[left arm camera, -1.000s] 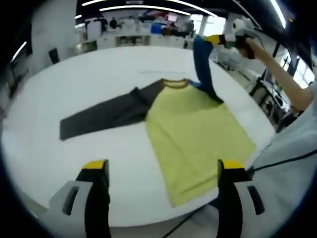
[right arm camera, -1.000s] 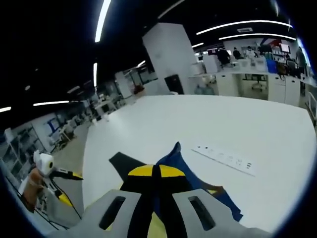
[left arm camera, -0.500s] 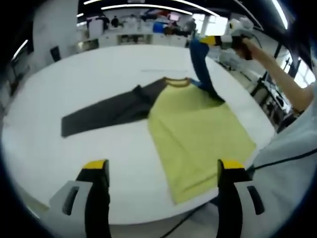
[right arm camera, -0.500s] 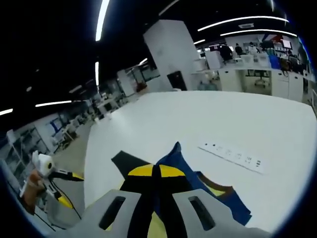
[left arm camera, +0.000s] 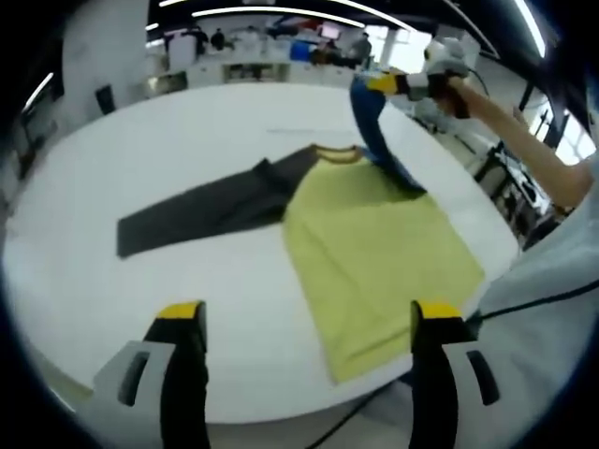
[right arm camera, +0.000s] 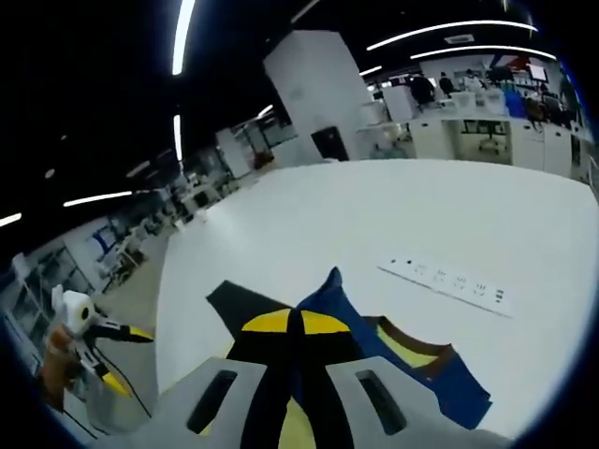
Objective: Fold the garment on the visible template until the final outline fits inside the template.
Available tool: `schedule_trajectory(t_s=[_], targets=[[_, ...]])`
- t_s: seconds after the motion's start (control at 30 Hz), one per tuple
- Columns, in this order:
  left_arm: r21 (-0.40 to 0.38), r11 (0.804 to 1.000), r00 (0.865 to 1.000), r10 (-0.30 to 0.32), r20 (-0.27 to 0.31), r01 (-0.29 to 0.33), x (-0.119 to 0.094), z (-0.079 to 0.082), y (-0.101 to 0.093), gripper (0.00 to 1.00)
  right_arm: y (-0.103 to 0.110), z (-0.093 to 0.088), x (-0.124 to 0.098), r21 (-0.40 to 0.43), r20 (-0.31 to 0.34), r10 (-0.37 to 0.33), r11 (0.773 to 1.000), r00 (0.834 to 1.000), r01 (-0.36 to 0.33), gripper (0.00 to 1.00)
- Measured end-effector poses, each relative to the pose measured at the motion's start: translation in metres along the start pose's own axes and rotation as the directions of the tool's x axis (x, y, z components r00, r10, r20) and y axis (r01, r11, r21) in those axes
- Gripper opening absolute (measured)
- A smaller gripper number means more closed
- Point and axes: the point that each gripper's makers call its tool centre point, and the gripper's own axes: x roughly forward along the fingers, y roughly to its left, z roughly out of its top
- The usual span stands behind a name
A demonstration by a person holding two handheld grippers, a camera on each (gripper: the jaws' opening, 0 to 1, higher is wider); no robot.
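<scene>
Carrying the blue sleeve (left arm camera: 374, 131), pinched in the closed right gripper (right arm camera: 301, 323), leftward across the yellow shirt (left arm camera: 379, 253), keeping the wide-open left gripper (left arm camera: 309, 313) clear.

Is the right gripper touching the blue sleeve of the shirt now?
Touching. In the right gripper view, the right gripper has its jaws shut on the blue sleeve; the left gripper view shows it lifted off the table.

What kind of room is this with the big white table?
Probably a big open office or lab. Long ceiling light strips, rows of desks and shelves behind the white table, and a power strip on it point that way.
</scene>
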Motion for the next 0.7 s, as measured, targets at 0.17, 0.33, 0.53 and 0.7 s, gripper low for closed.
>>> schedule_trajectory(t_s=[0.17,0.33,0.53,0.7], targets=[[-0.004,1.000,1.000,0.000,-0.003,0.000,0.001,0.000,0.002,0.86,-0.005,-0.007,0.010,0.015,-0.015,-0.008,1.000,1.000,0.008,0.02],[-0.010,1.000,1.000,0.002,-0.006,-0.002,0.000,-0.002,0.005,0.86,-0.008,-0.017,0.019,0.023,-0.036,-0.013,1.000,0.999,0.013,0.02],[-0.020,1.000,1.000,0.010,-0.007,-0.010,-0.002,-0.003,0.008,0.86,-0.012,-0.030,0.031,0.040,-0.066,-0.009,0.999,0.998,0.012,0.02],[-0.028,1.000,1.000,0.013,-0.014,-0.013,-0.001,-0.006,0.010,0.86,-0.011,-0.038,0.040,0.051,-0.084,0.000,0.999,0.996,0.005,0.02]])
